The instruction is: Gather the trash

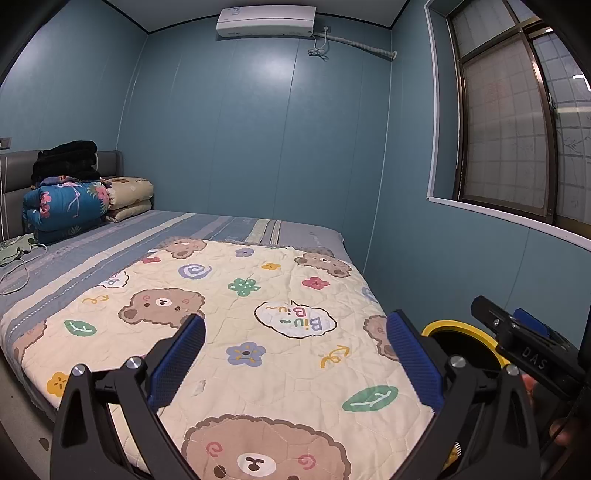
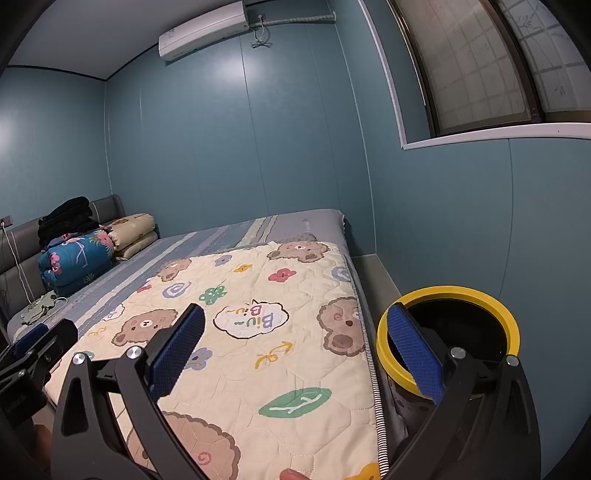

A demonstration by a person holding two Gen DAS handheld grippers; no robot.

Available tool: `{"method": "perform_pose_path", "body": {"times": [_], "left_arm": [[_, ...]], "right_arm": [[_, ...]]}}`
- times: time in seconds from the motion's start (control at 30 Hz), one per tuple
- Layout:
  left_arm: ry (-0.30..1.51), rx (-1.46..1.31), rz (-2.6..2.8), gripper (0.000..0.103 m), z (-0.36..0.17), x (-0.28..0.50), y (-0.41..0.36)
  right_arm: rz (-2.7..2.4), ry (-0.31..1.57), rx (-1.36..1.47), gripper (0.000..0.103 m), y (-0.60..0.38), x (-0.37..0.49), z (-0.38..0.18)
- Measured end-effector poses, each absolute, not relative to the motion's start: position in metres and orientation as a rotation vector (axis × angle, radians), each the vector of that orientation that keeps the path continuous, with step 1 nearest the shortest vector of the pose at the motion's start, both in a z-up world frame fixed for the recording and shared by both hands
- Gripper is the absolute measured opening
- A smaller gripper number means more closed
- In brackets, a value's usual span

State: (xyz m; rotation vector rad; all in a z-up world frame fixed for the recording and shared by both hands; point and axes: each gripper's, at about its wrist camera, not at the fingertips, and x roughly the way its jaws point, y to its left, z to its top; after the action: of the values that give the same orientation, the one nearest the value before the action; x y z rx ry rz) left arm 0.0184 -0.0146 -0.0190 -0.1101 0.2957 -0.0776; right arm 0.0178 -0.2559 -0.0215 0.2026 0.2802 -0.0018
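The bed [image 1: 236,225] carries a bear-print quilt [image 1: 258,332] (spread flat) and folded bedding [image 1: 66,206] by the headboard.

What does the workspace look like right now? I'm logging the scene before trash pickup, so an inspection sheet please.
Surface: bed with a bear-print quilt spread over its near part.
Job's things: yellow-rimmed bin on the floor beside the bed, black inside; no trash seen.
Clutter: folded bedding with dark clothes on top at the headboard; small green item near it.
Grippers: left gripper open, nothing between its fingers; right gripper open over the quilt edge and bin.
Cables: white cable across the sheet; another hangs under the air conditioner.
Surroundings: blue walls, window at right.
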Motion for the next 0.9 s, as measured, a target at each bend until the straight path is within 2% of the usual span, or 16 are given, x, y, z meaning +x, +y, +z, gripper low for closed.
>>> {"method": "perform_pose_path", "body": {"times": [0.9], "left_arm": [[0.308, -0.117, -0.081, 0.095, -0.0212, 0.0208, -0.0131]], "right_arm": [[-0.003, 0.310, 0.216, 0.095, -0.2560, 0.0229, -0.0311]]}}
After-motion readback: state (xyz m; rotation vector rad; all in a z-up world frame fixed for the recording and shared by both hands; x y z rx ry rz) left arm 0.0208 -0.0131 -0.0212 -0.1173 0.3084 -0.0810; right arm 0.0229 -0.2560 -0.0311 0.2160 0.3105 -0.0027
